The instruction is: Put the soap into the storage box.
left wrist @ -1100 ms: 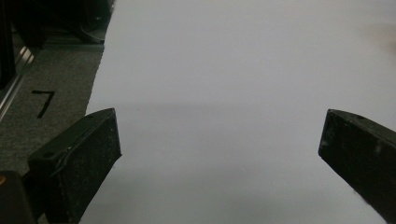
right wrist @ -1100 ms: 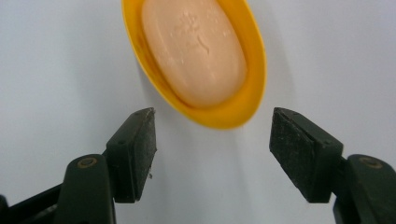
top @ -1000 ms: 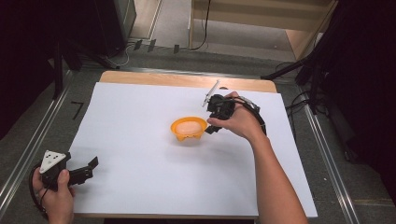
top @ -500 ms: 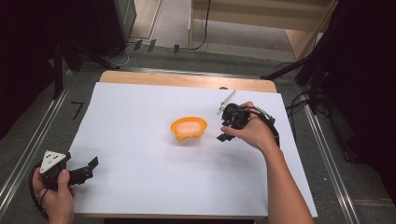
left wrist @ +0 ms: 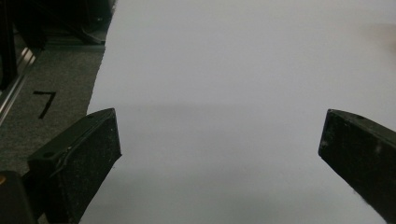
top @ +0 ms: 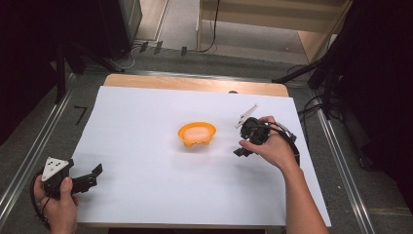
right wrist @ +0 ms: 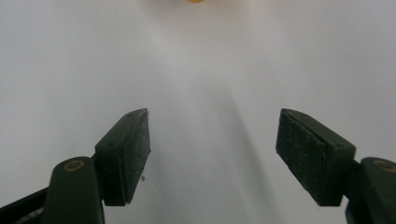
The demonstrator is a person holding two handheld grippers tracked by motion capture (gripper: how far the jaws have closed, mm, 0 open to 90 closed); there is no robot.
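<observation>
Right hand-held gripper [top: 242, 147] withdrawn from orange bowl [top: 197, 134], jaws just opening, empty

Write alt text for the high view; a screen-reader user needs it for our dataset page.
An orange bowl sits mid-table on a white sheet. The right gripper, jaws open and empty, is beside the bowl at its right, apart from it. The left gripper rests at the sheet's near left corner, jaws open.

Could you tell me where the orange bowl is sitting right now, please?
In the high view the orange bowl sits near the middle of the white sheet, just left of the right gripper.
</observation>
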